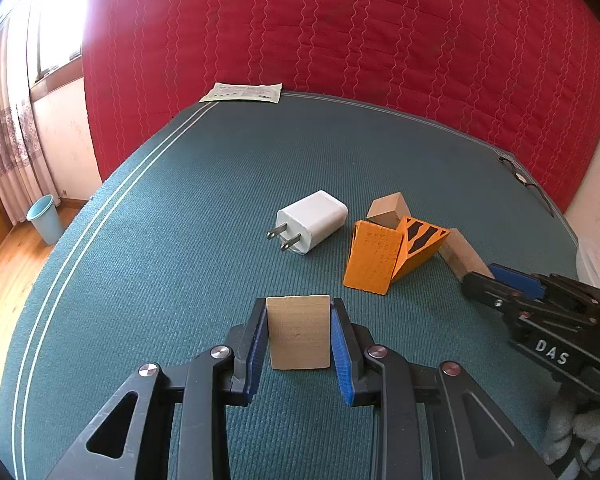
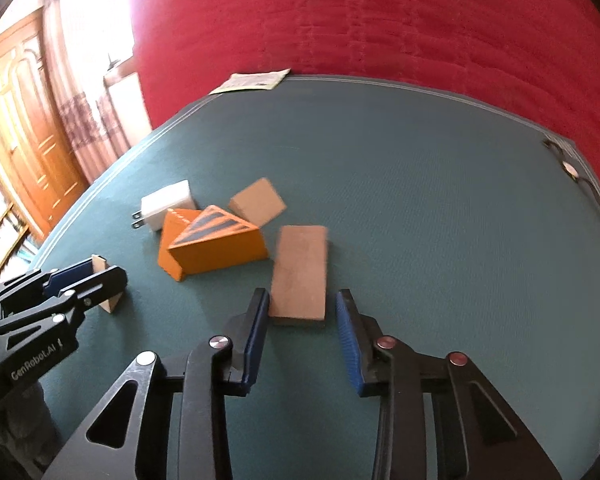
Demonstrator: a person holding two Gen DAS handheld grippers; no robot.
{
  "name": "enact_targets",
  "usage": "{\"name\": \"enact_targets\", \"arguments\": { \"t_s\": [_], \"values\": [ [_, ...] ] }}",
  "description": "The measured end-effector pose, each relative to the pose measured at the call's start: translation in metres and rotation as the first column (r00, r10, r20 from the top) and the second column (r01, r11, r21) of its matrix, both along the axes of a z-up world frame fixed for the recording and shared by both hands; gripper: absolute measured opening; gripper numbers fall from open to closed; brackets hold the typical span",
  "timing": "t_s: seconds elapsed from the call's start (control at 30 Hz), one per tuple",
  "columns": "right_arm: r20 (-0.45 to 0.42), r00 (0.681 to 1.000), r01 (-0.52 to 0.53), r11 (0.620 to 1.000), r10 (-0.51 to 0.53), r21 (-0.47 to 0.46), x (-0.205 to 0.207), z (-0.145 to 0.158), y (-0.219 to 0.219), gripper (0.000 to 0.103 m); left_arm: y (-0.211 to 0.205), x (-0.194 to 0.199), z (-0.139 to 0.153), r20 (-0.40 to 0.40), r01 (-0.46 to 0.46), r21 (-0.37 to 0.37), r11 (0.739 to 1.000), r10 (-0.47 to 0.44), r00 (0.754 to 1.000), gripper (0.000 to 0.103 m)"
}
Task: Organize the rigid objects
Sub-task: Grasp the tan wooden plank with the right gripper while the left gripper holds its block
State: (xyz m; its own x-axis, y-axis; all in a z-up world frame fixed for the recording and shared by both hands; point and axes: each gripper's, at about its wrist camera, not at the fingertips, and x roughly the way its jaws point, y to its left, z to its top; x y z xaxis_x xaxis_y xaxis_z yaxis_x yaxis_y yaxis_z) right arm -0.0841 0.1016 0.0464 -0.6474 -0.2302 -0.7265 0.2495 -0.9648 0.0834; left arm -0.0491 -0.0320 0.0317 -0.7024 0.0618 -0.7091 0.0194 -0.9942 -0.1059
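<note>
My left gripper [image 1: 299, 304] is shut on a small tan wooden block [image 1: 299, 334] just above the green tabletop [image 1: 180, 208]; in the right wrist view that block [image 2: 109, 286] looks wedge-shaped. My right gripper [image 2: 302, 296] stands around the near end of a long wooden block [image 2: 300, 272]. Its left pad touches the block and a thin strip of cloth shows at the right pad. An orange wedge with black stripes [image 2: 216, 248] lies left of the long block. Beyond the wedge are a wooden cube [image 2: 258, 202] and a white plug charger [image 2: 168, 204].
A paper leaflet [image 1: 242, 92] lies at the table's far edge and a pair of glasses [image 1: 524, 178] at the far right edge. A red quilt [image 1: 340, 40] rises behind the table. A blue bin [image 1: 44, 218] stands on the floor at left.
</note>
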Motion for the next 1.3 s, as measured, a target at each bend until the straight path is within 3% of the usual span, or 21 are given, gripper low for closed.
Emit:
{"name": "enact_targets", "arguments": {
  "t_s": [0.53,0.73,1.1,1.2,1.3],
  "values": [
    [-0.005,1.0,0.006,0.999,-0.006,0.037,-0.025,0.001,-0.018,0.036,0.004,0.001,-0.001,-0.001,0.003,0.002,1.0,-0.003,1.0,0.031],
    [-0.007,1.0,0.004,0.998,-0.004,0.066,-0.027,0.001,-0.021,0.048,0.005,0.001,-0.001,-0.001,0.003,0.001,1.0,-0.003,1.0,0.031],
    [-0.011,1.0,-0.026,0.993,0.027,0.112,-0.045,0.0,-0.031,0.05,0.005,0.001,-0.002,0.0,0.002,0.002,1.0,-0.002,1.0,0.031],
    [-0.012,1.0,-0.025,0.995,0.026,0.096,-0.044,0.001,-0.028,0.049,0.005,0.001,-0.003,0.0,0.003,0.002,1.0,-0.003,1.0,0.031],
    [-0.012,1.0,-0.016,0.997,0.017,0.071,-0.043,0.002,-0.023,0.035,0.004,0.001,-0.004,-0.001,0.002,0.002,1.0,-0.002,1.0,0.031]
  ]
}}
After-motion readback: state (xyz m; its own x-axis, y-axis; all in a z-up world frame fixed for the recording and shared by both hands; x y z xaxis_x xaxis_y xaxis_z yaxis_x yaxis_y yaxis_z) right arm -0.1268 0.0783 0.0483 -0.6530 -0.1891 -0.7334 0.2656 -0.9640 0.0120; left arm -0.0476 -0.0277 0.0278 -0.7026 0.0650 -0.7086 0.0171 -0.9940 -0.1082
